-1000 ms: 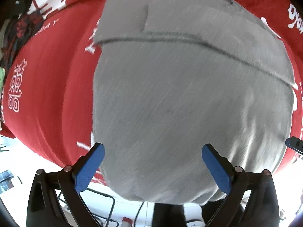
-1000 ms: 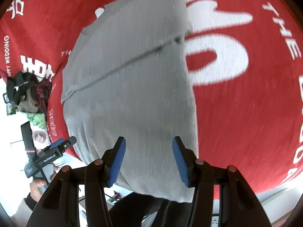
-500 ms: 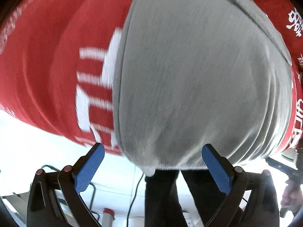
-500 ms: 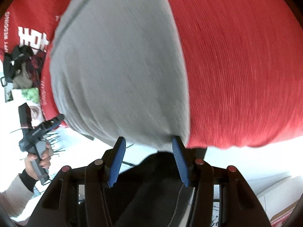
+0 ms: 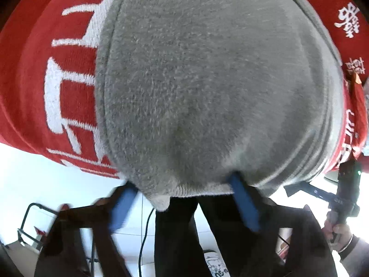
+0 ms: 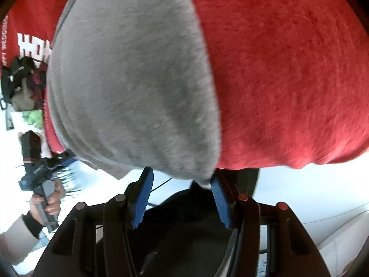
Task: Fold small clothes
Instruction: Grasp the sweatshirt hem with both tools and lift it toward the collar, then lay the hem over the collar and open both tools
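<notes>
Both grippers have dropped to the garment's (image 5: 207,87) near hem — left gripper (image 5: 184,192) and right gripper (image 6: 181,180) are pointing steeply down, jaws closing around it.

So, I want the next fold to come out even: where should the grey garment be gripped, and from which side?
Grip the grey garment along its near hem, one corner per gripper, coming from the table's front edge. The hem overhangs the red cloth there, so fingers can slip around it. Both left gripper and right gripper are closing on it.
</notes>
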`<state>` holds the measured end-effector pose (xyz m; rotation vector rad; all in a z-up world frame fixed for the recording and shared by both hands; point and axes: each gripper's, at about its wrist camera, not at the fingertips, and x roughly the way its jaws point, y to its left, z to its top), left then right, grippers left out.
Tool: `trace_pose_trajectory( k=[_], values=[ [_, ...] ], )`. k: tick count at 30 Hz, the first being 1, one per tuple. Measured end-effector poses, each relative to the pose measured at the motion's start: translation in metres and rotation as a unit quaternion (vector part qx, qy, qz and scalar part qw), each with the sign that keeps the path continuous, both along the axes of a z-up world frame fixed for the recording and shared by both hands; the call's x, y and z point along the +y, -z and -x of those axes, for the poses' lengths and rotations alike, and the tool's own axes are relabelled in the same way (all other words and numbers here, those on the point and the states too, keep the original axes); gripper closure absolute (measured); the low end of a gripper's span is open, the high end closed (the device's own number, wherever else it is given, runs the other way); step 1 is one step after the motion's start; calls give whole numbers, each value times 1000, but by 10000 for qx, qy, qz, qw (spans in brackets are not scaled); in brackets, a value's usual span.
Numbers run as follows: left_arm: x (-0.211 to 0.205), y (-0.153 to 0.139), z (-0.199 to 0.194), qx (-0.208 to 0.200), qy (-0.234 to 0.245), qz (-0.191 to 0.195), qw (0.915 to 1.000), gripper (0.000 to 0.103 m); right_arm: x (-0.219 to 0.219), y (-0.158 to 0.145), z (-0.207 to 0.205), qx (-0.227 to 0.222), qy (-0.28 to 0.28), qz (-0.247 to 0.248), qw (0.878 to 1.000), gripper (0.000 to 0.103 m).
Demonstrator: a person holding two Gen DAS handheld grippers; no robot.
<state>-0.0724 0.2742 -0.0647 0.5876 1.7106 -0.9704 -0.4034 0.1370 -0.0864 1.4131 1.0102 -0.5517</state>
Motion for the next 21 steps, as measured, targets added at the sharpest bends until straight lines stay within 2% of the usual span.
trace_pose_trajectory(
  k=[2, 5, 10, 13, 16, 18, 21],
  values=[
    [5, -2, 3, 268, 21, 114, 9996, 88, 2, -5, 3, -127, 233, -152, 9995, 96],
    [6, -13, -3, 678, -187, 349, 9969, 88, 2, -23, 5, -552, 473, -218, 9971, 97],
    [-14, -59, -11, 844, -187, 939, 9918, 89, -14, -67, 1, -1396, 868, -51, 9864, 98],
    [-33, -82, -20, 808, -205, 1308, 9879, 89, -36, -90, -4, -1737, 1063, 169, 9789, 98],
    [-67, -103, -46, 710, -269, 1578, 9845, 89, -68, -107, -12, -2006, 1196, 355, 9717, 98],
    [-91, -102, -75, 582, -300, 1681, 9836, 89, -92, -114, -21, -2042, 1222, 471, 9701, 98],
    [-130, -102, -90, 373, -377, 1761, 9829, 89, -133, -116, -23, -2068, 1375, 536, 9672, 98]
  ],
)
